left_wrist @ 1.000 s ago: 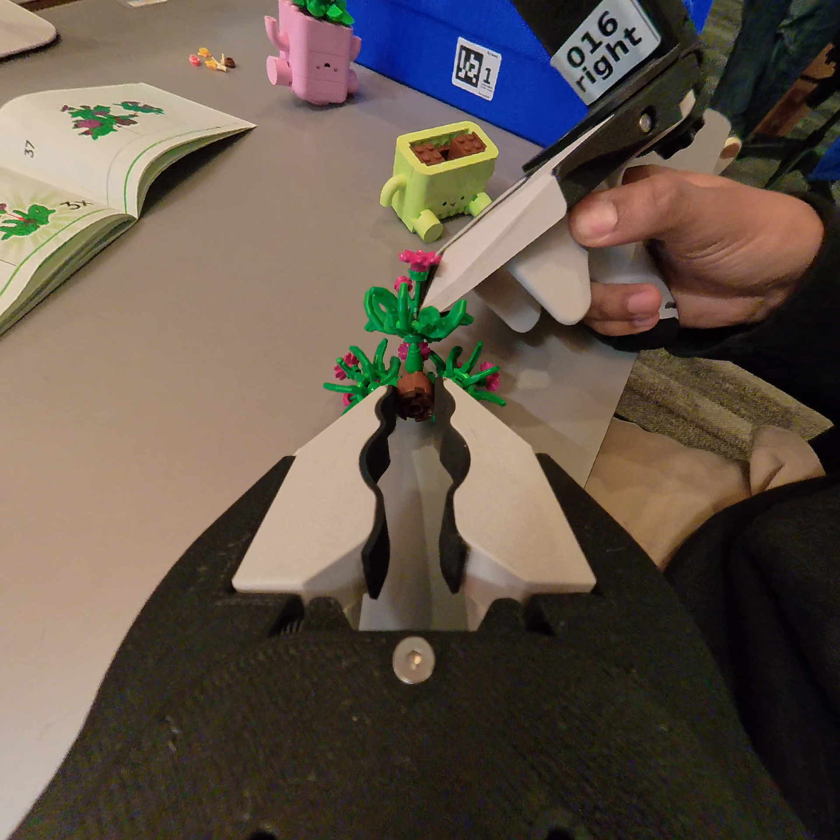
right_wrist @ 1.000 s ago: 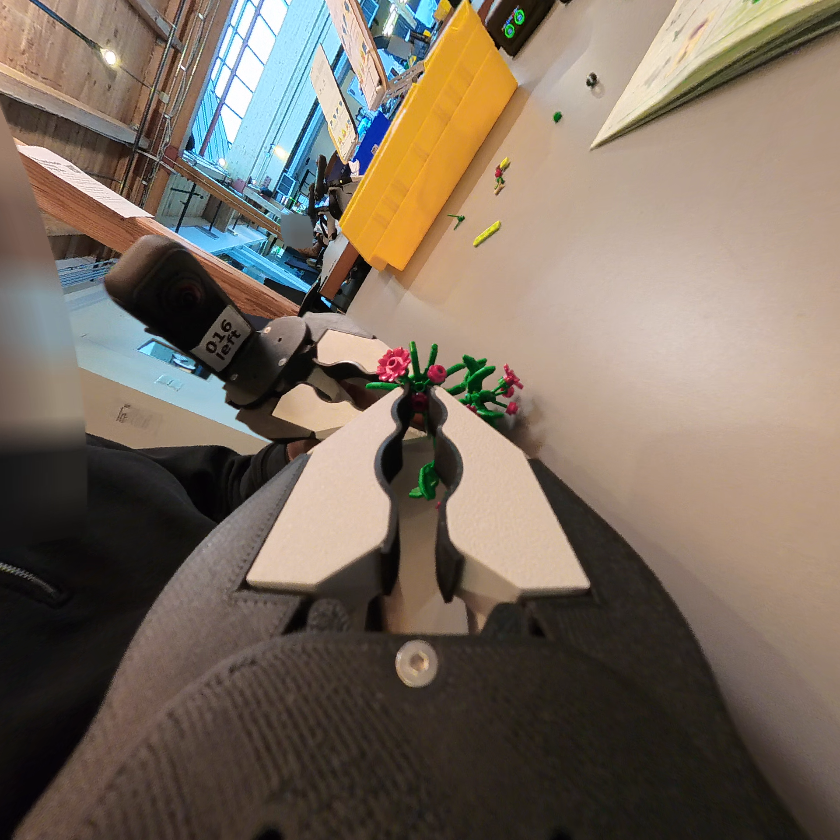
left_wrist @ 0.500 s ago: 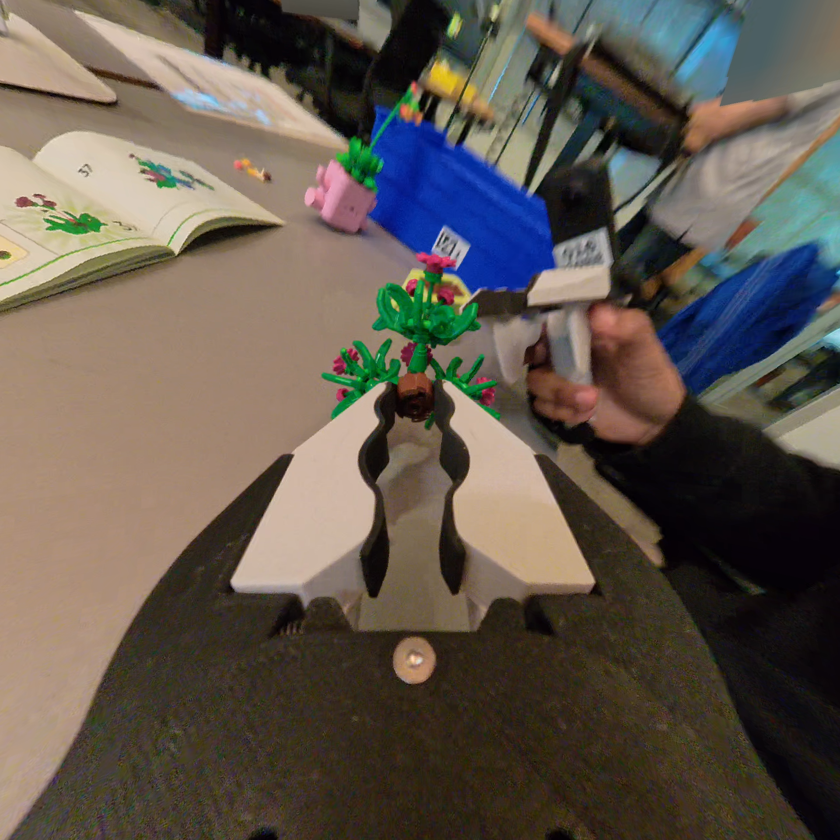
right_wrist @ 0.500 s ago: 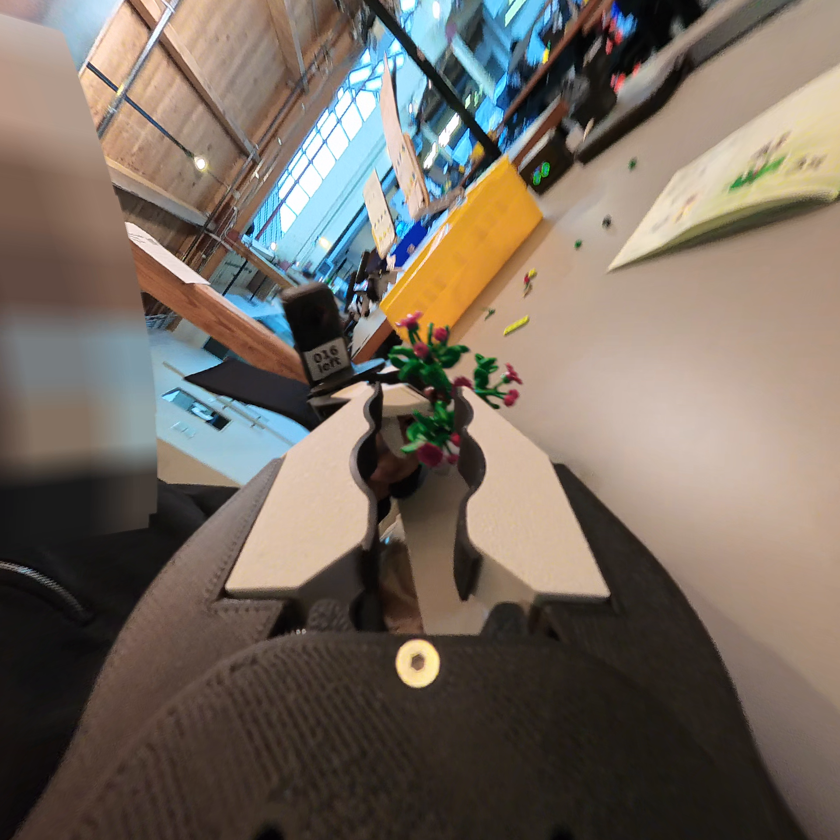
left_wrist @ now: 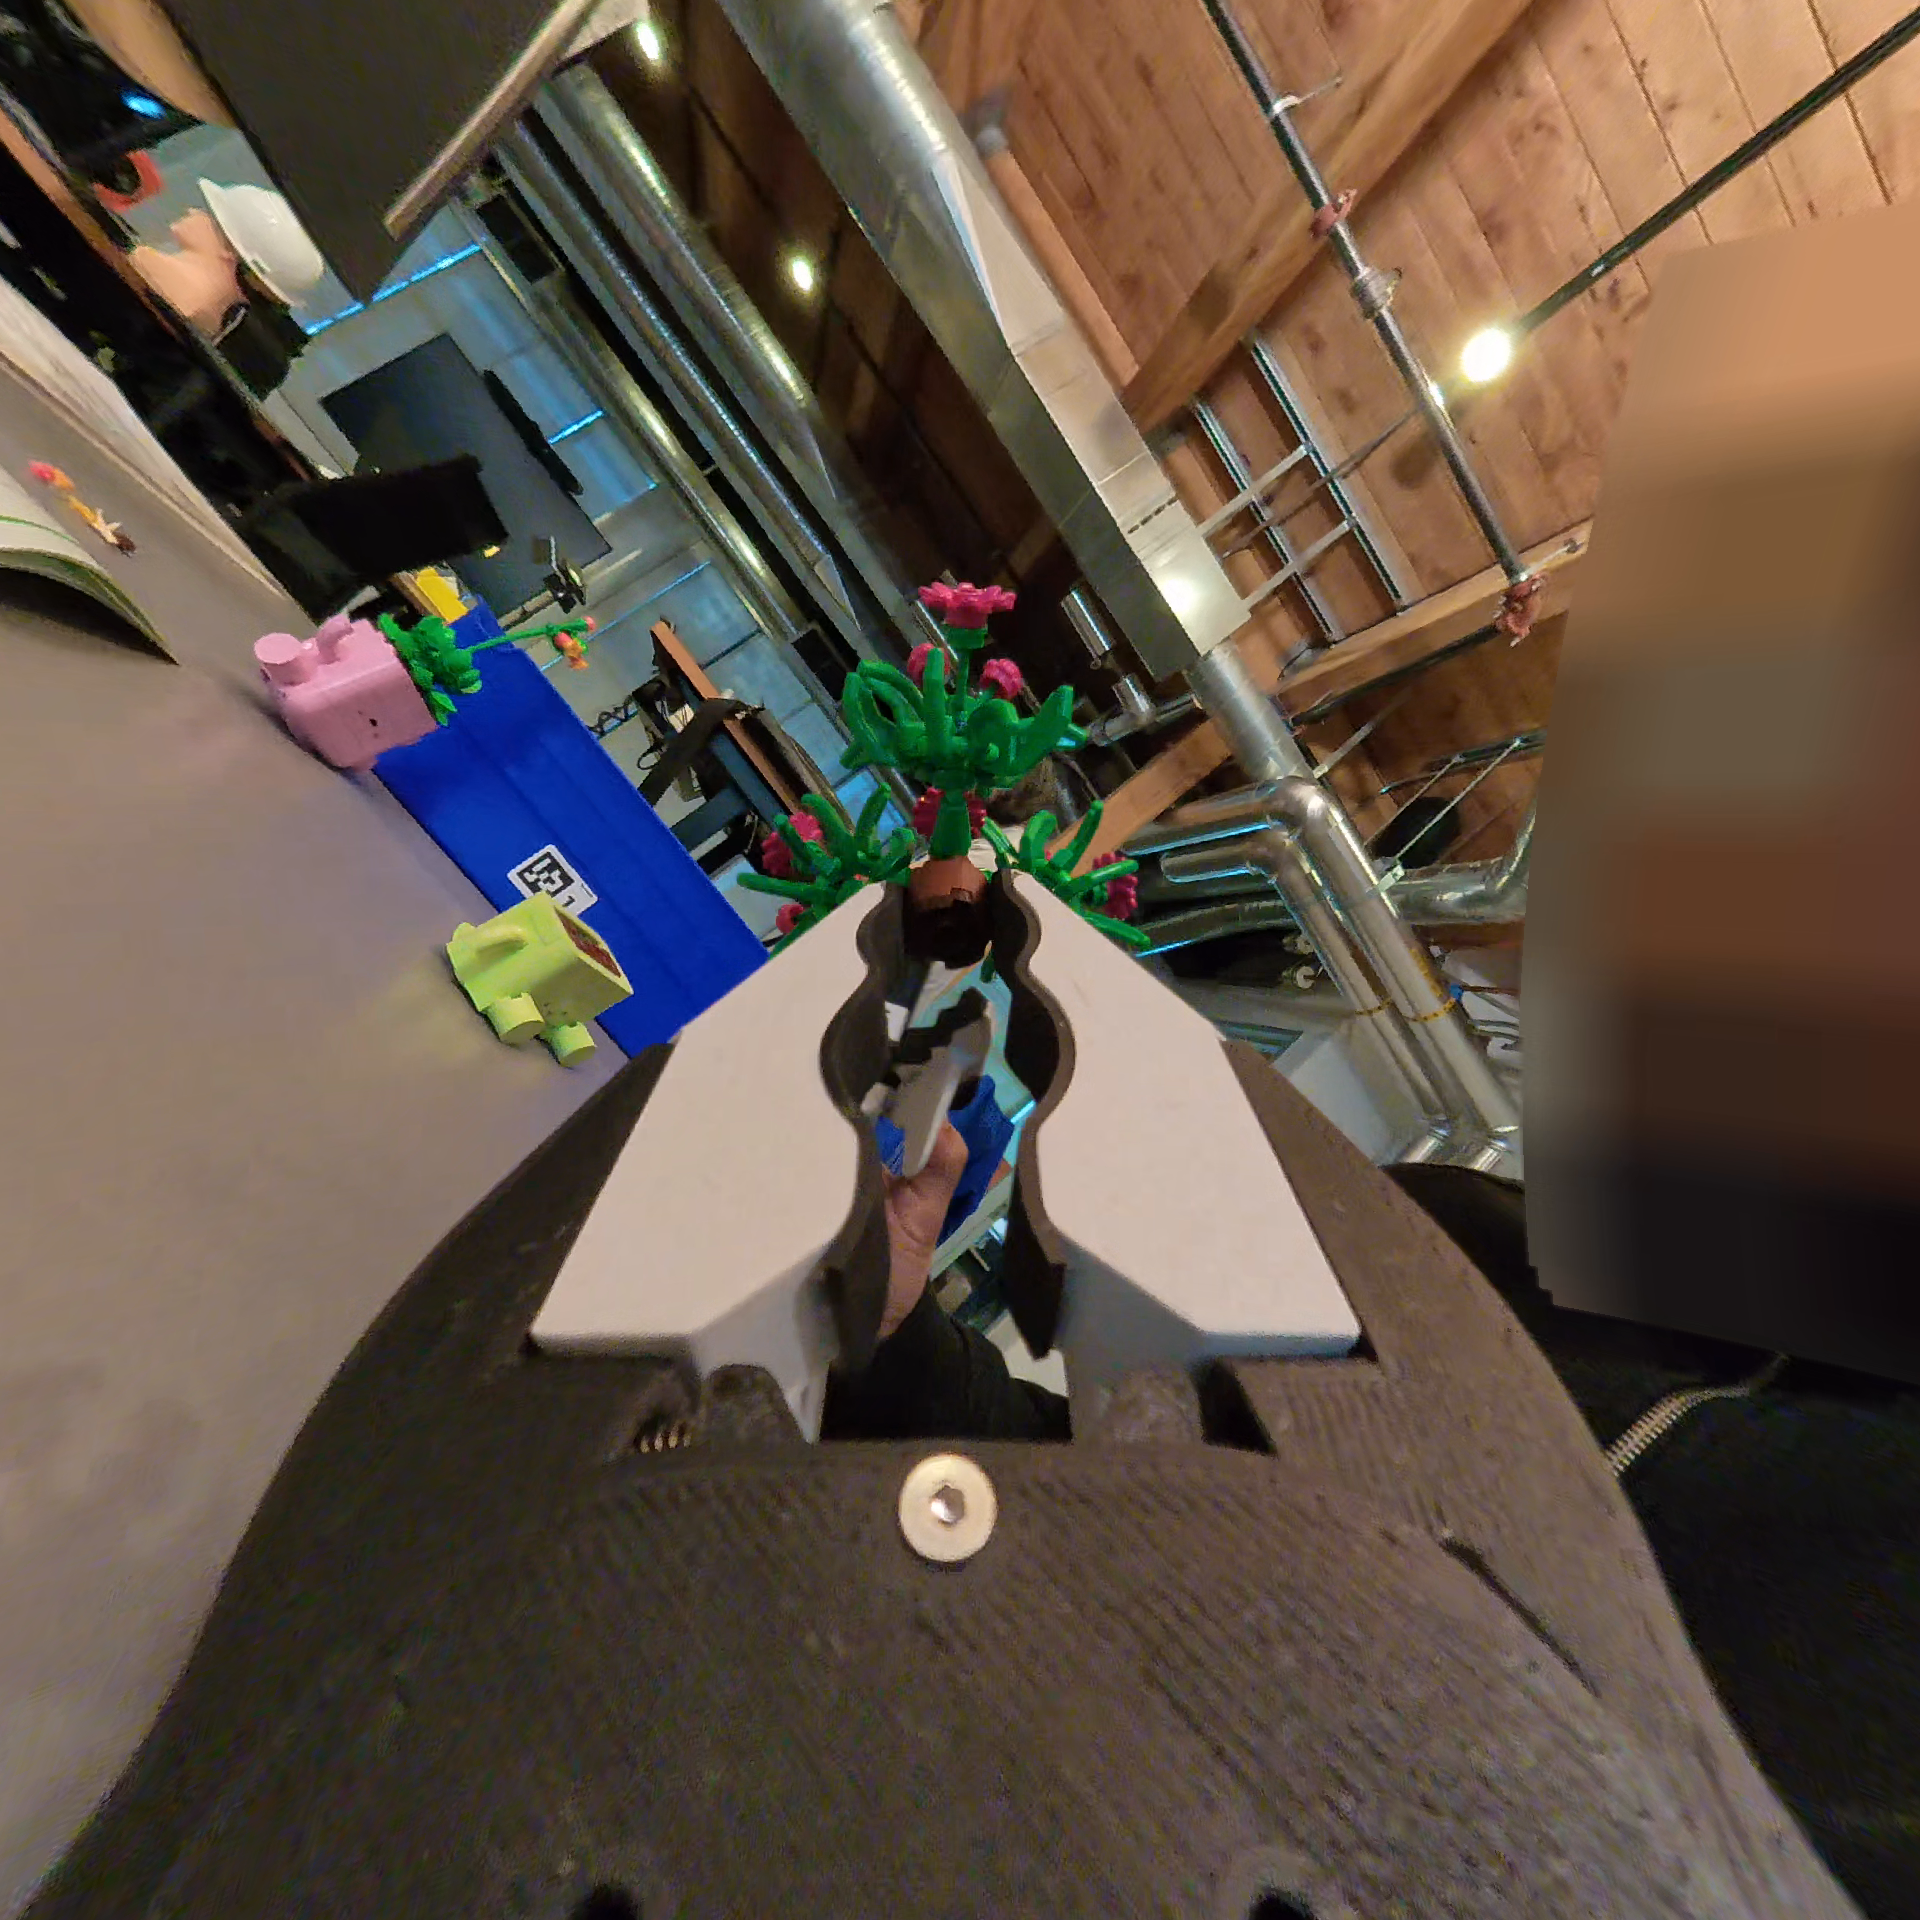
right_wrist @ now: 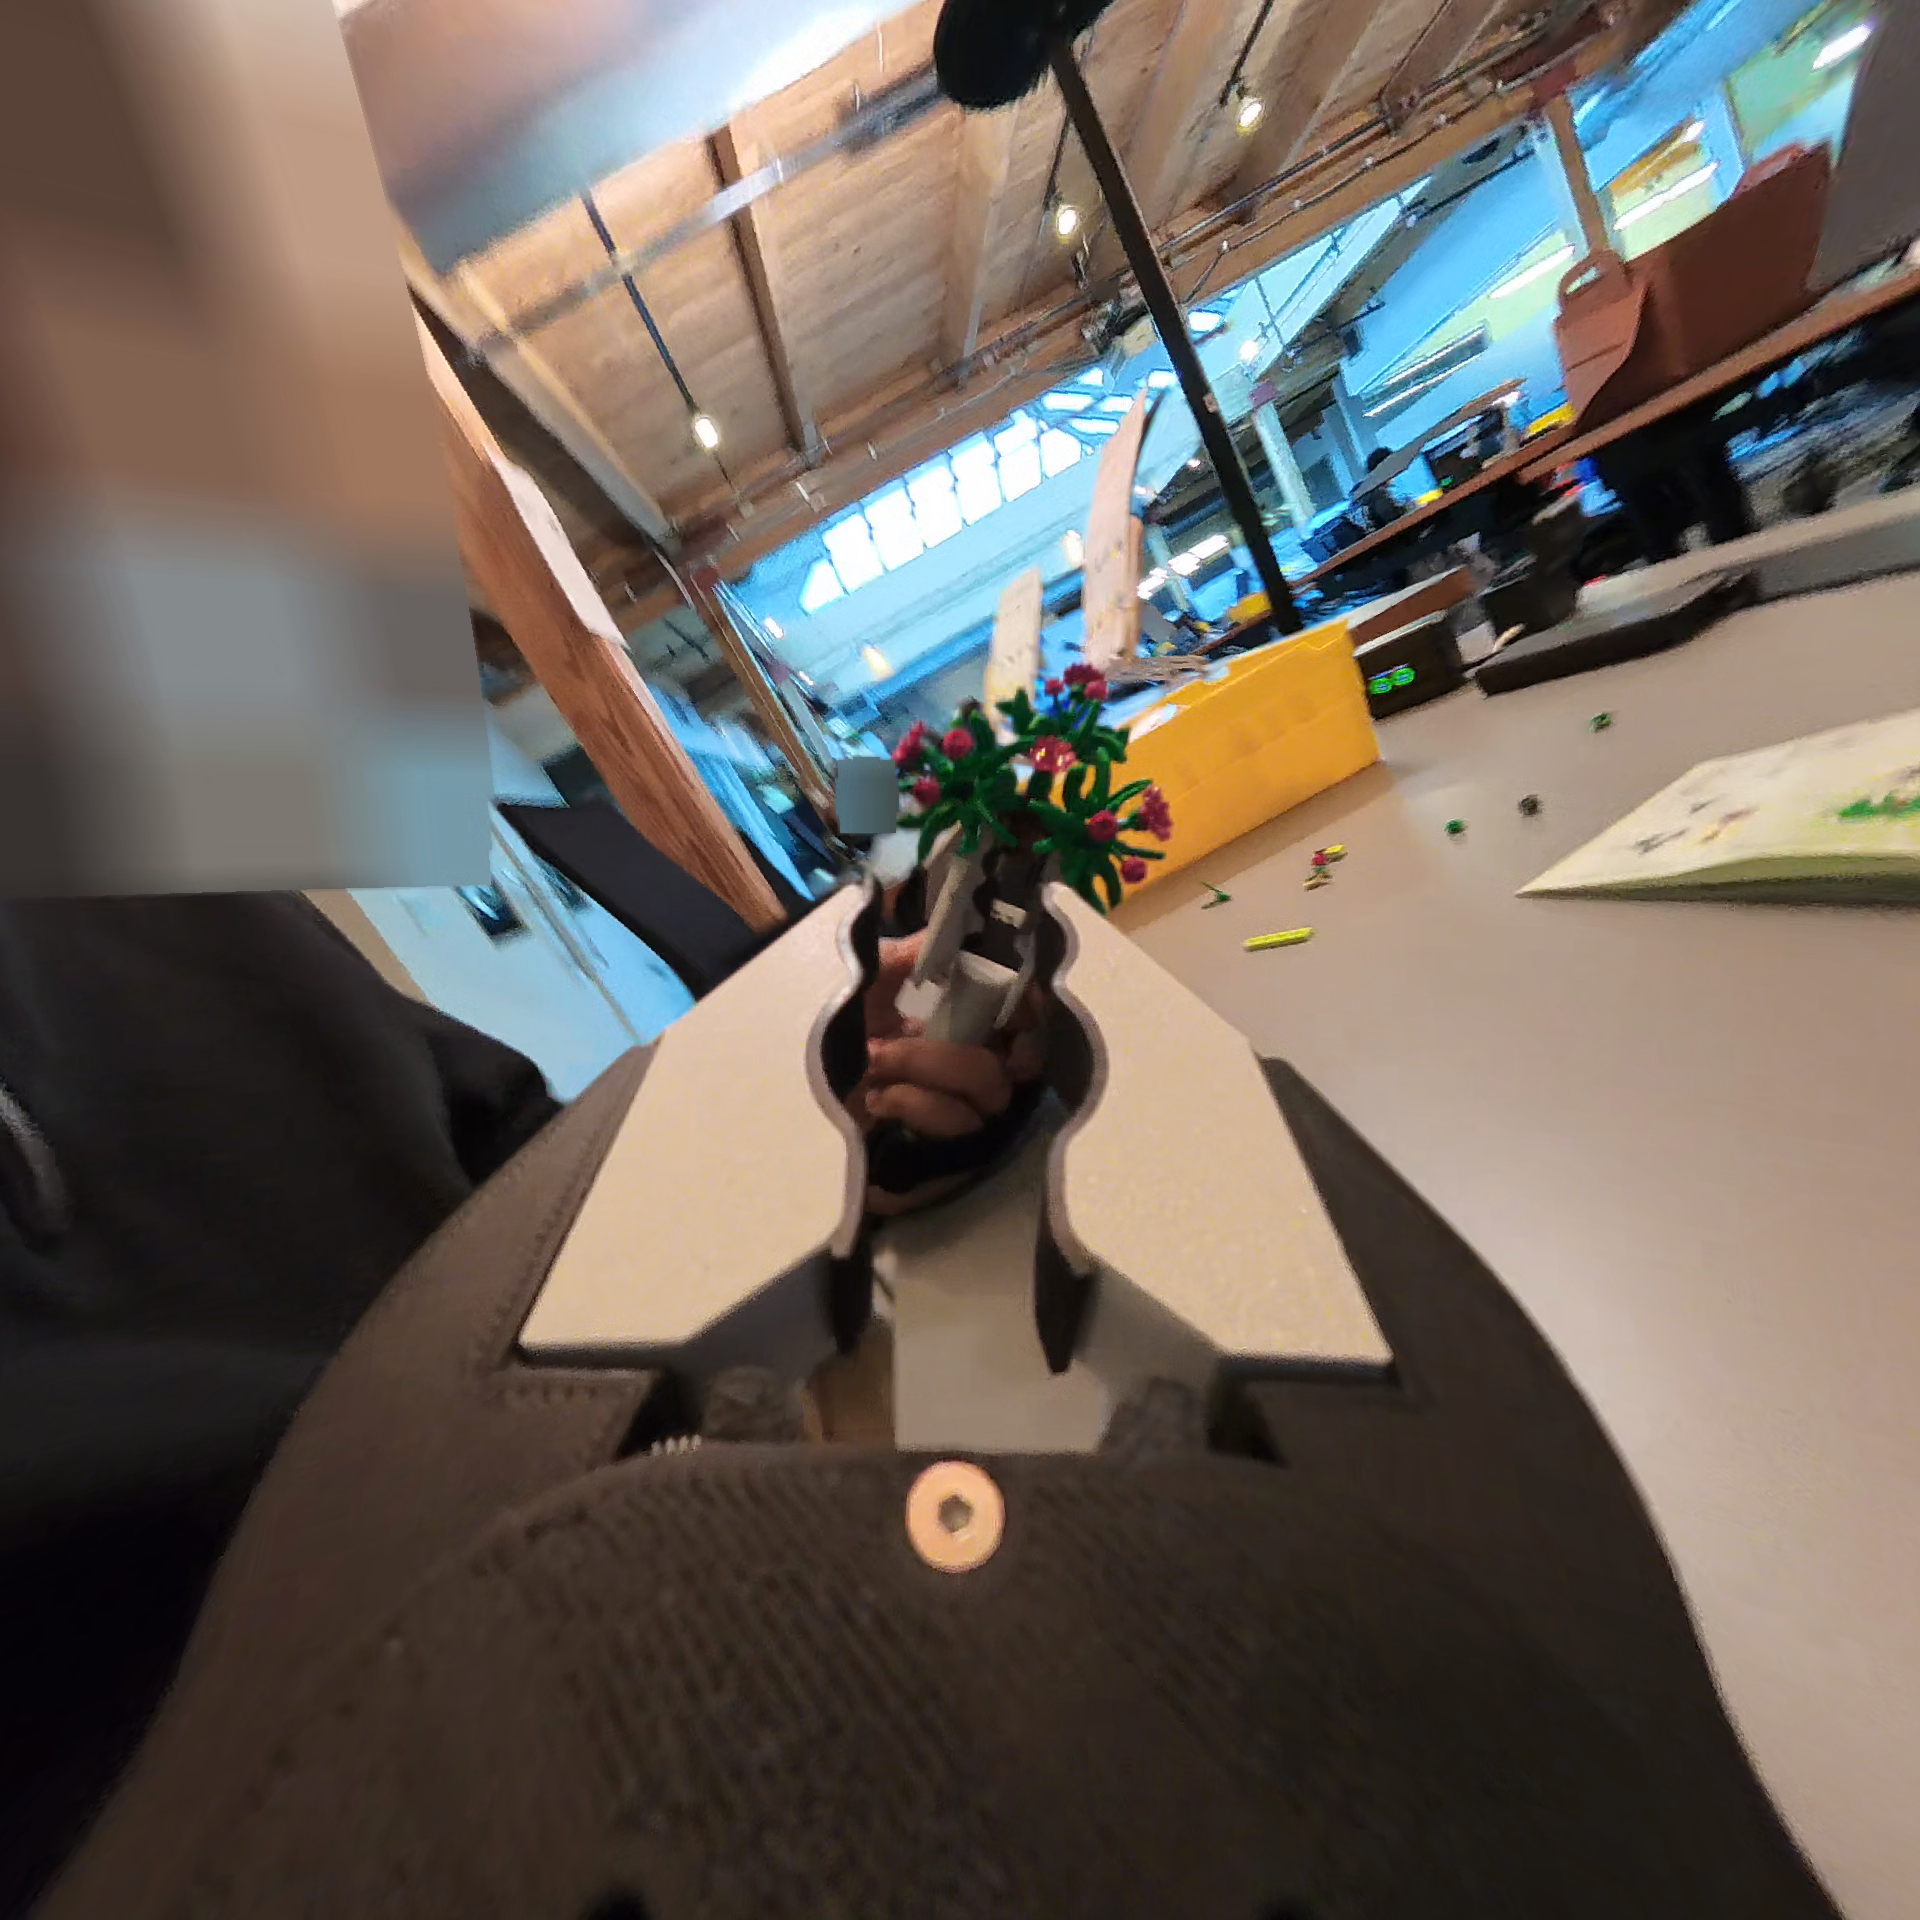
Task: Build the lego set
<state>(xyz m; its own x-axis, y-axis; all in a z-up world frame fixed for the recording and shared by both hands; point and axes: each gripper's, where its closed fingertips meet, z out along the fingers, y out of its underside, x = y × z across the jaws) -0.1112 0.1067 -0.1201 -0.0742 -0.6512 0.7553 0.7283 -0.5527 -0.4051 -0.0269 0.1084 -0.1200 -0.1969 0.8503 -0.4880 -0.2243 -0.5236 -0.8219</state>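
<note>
Left wrist view looks up past the grey bench (left_wrist: 156, 935) toward the ceiling, and the flowering plant (left_wrist: 951, 748) stands lifted clear of the bench, straight ahead of the left gripper (left_wrist: 948, 914). Its fingers are clamped on the plant's brown base piece, right at their tips. The plant's long axis runs on from the fingers, base at the tips and the top pink flower pointing away from the camera and upward.

On the bench to the left sit a blue bin (left_wrist: 582, 821), a pink pot figure (left_wrist: 343, 691) and a lime pot figure (left_wrist: 540, 966), the lime one with brown studs showing in its open top. That, I'd judge, is where the plant goes next, base first, so the stem would have to be turned stud-end down over it.

In the right wrist view the right gripper (right_wrist: 961, 904) has its fingers apart with nothing between them. The plant lies just beyond its tips, gripped from below by the left one. A yellow bin (right_wrist: 1268, 727), an open instruction booklet (right_wrist: 1745, 821) and scattered loose pieces (right_wrist: 1320, 868) lie on the bench farther off. The left gripper is plainly the nearer to the work; the right is free to steady a pot.
</note>
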